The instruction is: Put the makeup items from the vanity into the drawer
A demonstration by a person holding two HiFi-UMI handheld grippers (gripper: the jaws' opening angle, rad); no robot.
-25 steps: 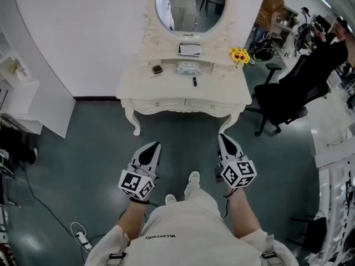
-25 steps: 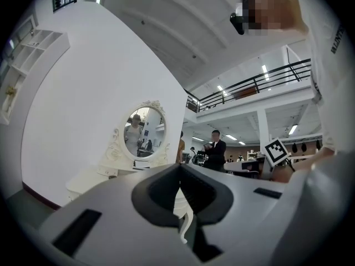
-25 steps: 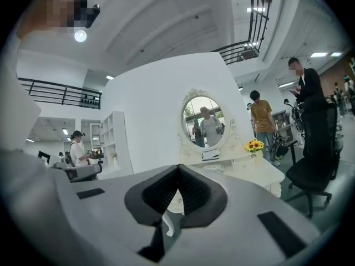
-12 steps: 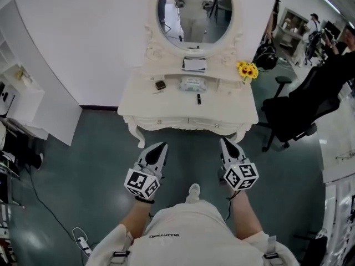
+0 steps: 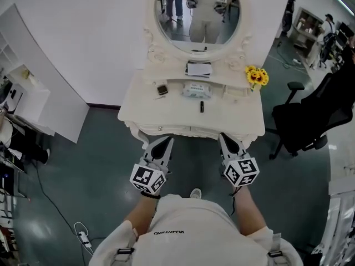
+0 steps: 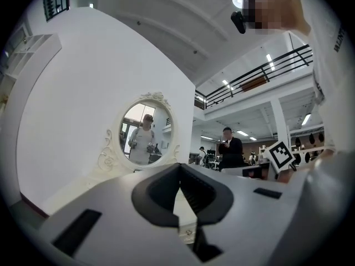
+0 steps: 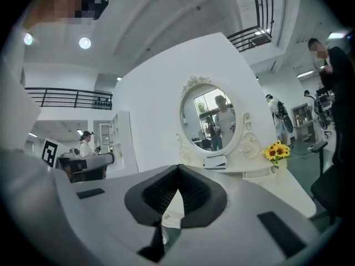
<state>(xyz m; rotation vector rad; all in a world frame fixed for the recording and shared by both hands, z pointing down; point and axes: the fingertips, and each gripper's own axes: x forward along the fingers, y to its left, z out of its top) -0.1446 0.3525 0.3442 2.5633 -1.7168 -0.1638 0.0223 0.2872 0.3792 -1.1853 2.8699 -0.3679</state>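
Both left tongs [image 5: 166,141] and right tongs [image 5: 225,138] now nearer the vanity [image 5: 236,113].

This is a big open office or lab hall with a mock bedroom corner staged inside it. An ornate cream vanity [image 5: 191,107] with an oval mirror [image 5: 199,13] and sunflowers [image 5: 257,76] stands against a freestanding white partition [image 5: 83,32] on a teal floor [image 5: 100,165]. Around it are a black office chair [image 5: 310,121], cluttered workstations [image 5: 310,24], a power strip [image 5: 83,239] and a railed mezzanine [image 6: 280,60].
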